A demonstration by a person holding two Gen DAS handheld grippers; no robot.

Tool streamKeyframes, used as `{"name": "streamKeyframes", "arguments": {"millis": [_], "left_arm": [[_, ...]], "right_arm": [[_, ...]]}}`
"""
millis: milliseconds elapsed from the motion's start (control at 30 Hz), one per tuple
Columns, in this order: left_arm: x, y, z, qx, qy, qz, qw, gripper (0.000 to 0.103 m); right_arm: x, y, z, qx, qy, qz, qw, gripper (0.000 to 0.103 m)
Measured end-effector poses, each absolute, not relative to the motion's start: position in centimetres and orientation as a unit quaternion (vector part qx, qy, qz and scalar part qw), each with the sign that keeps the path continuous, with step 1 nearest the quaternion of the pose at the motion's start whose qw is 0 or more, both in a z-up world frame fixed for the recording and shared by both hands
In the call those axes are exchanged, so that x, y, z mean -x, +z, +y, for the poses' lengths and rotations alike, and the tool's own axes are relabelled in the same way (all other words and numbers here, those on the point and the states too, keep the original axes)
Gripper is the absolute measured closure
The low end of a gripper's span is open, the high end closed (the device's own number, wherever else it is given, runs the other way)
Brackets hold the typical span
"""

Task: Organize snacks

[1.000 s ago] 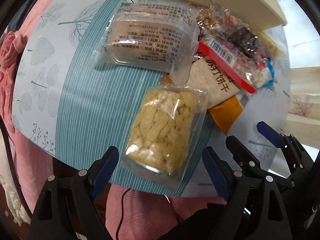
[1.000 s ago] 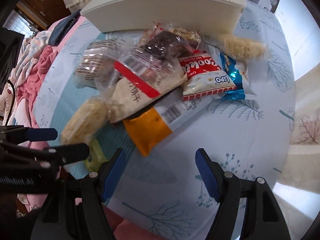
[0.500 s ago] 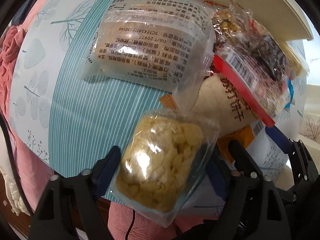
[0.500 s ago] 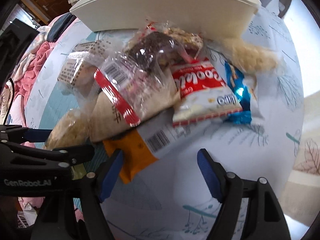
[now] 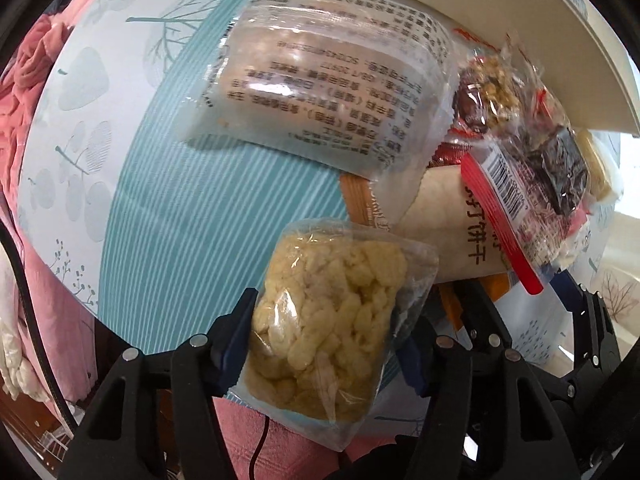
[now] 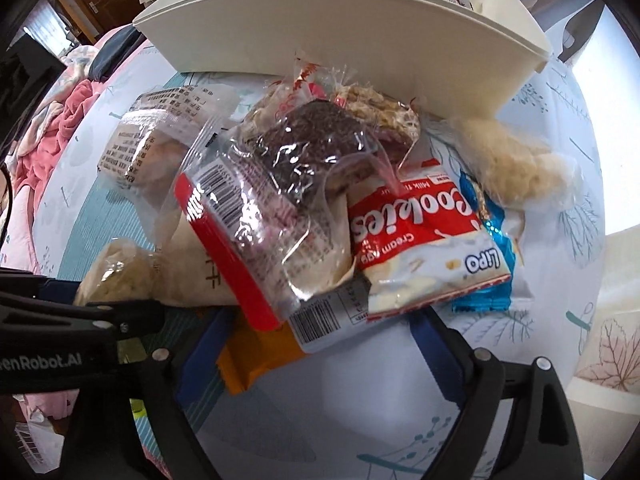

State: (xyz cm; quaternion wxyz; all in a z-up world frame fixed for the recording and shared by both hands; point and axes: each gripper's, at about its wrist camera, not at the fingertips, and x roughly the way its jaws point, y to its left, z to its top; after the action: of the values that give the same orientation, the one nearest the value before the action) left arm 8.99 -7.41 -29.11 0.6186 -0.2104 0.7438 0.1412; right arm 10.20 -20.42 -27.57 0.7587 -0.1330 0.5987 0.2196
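A clear bag of yellow puffed snacks (image 5: 328, 320) sits between the two fingers of my left gripper (image 5: 326, 344), which press on its sides; it also shows in the right wrist view (image 6: 120, 276). My right gripper (image 6: 316, 352) is open around the end of an orange-and-white packet (image 6: 272, 352) at the front of the snack pile. The pile holds a clear red-striped bag of dark snacks (image 6: 280, 192), a red Cookies pack (image 6: 424, 244), a blue pack (image 6: 500, 264), a pale puffed-snack bag (image 6: 516, 164) and a clear printed bread bag (image 5: 320, 96).
A white plastic organiser bin (image 6: 340, 40) stands behind the pile, with packets inside. The round table (image 5: 168, 208) has a teal-striped, leaf-printed cloth. Pink bedding (image 5: 24, 92) lies beyond the table's left edge.
My left gripper moved forward and closed its fingers onto the yellow snack bag. My right gripper advanced until its open fingers straddle the orange packet's end.
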Motion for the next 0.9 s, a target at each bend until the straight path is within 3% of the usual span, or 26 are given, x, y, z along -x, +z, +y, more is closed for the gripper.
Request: {"name": "streamKeyframes", "arguments": {"millis": [133, 300, 467, 667, 800, 900], "left_arm": [[-7.4, -27.0, -7.0, 0.221, 0.151, 0.738, 0.619, 0.042], [-6.5, -26.2, -6.2, 0.233, 0.162, 0.733, 0.618, 0.042], [-6.2, -24.5, -5.8, 0.23, 0.168, 0.727, 0.625, 0.042], [-6.1, -22.4, -6.3, 0.225, 0.169, 0.715, 0.64, 0.042], [-6.1, -21.1, -6.5, 0.221, 0.168, 0.707, 0.651, 0.042], [-6.4, -20.1, -7.0, 0.218, 0.164, 0.702, 0.658, 0.042]], "right_arm": [[-9.7, -27.2, -21.4, 0.136, 0.225, 0.594, 0.76, 0.015], [-9.4, -26.5, -21.3, 0.138, 0.246, 0.585, 0.761, 0.043], [-9.4, -26.1, -22.5, 0.12, 0.25, 0.589, 0.759, 0.053], [-8.7, -25.4, -24.9, 0.093, 0.265, 0.601, 0.749, 0.088], [-8.2, -25.0, -26.1, 0.074, 0.272, 0.605, 0.744, 0.101], [-8.0, -24.7, -26.3, 0.074, 0.264, 0.605, 0.748, 0.102]]}}
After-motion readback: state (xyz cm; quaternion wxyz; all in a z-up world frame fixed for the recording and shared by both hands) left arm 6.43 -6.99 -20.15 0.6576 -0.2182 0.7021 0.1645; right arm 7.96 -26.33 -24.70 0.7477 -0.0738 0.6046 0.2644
